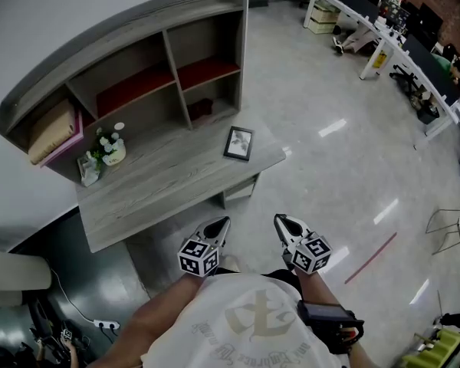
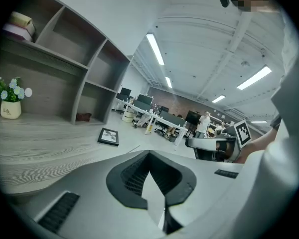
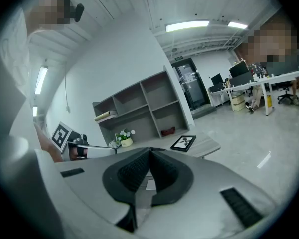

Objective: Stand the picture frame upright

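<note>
A black picture frame [image 1: 238, 143] lies flat near the right end of the grey wooden desk [image 1: 161, 186]. It also shows in the left gripper view as the picture frame [image 2: 108, 136] and in the right gripper view as the picture frame [image 3: 183, 142]. My left gripper [image 1: 225, 222] and right gripper [image 1: 279, 219] hang side by side in front of the desk, well short of the frame. Both are shut with nothing between the jaws.
A grey shelf unit [image 1: 138, 67] stands on the desk's back. A small flower pot [image 1: 112, 151] sits at the desk's left, with a folded tan item [image 1: 52, 131] in the left cubby. Office desks [image 1: 399, 41] line the far right across a shiny floor.
</note>
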Demonstrator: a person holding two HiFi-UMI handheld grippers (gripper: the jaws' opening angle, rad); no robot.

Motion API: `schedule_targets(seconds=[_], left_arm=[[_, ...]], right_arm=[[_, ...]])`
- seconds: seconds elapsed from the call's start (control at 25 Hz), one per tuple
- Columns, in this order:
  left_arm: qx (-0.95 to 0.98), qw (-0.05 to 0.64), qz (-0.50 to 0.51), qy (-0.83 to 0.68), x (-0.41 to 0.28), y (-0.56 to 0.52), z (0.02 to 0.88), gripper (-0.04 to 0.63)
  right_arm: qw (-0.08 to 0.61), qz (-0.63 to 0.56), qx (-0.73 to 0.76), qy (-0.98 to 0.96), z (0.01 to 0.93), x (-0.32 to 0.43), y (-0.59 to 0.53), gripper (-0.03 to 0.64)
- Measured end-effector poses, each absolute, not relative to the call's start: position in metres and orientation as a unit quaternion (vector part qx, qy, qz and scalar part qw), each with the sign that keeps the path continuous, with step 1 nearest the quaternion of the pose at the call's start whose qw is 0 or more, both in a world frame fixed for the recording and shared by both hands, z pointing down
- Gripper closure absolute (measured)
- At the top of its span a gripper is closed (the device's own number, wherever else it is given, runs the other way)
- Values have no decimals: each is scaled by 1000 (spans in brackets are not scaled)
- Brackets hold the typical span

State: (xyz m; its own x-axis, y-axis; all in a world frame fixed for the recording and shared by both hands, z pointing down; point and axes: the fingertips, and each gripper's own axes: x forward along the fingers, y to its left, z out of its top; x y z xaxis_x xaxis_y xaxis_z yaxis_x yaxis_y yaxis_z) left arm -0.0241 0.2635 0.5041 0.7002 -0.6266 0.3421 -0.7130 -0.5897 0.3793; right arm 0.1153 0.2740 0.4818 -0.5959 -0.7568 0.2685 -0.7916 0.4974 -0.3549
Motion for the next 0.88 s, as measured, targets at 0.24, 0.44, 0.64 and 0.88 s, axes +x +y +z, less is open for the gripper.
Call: schedule_targets(seconds=[0.24,0.44,0.64,0.88], left_arm=[[884,254,80,-384,-35,258,504,583],[882,257,75,-389,-43,257,504,583],[881,251,70,-394,-47,255,500,583],[874,246,65,-415,-67,247,494,583]], right_arm=[[46,225,449,-863,478,108,269,612],[49,224,449,-863,476,102,265,612],[50,221,440,-869,474,99,260,612],[51,212,420,-881,471,82,246,612]])
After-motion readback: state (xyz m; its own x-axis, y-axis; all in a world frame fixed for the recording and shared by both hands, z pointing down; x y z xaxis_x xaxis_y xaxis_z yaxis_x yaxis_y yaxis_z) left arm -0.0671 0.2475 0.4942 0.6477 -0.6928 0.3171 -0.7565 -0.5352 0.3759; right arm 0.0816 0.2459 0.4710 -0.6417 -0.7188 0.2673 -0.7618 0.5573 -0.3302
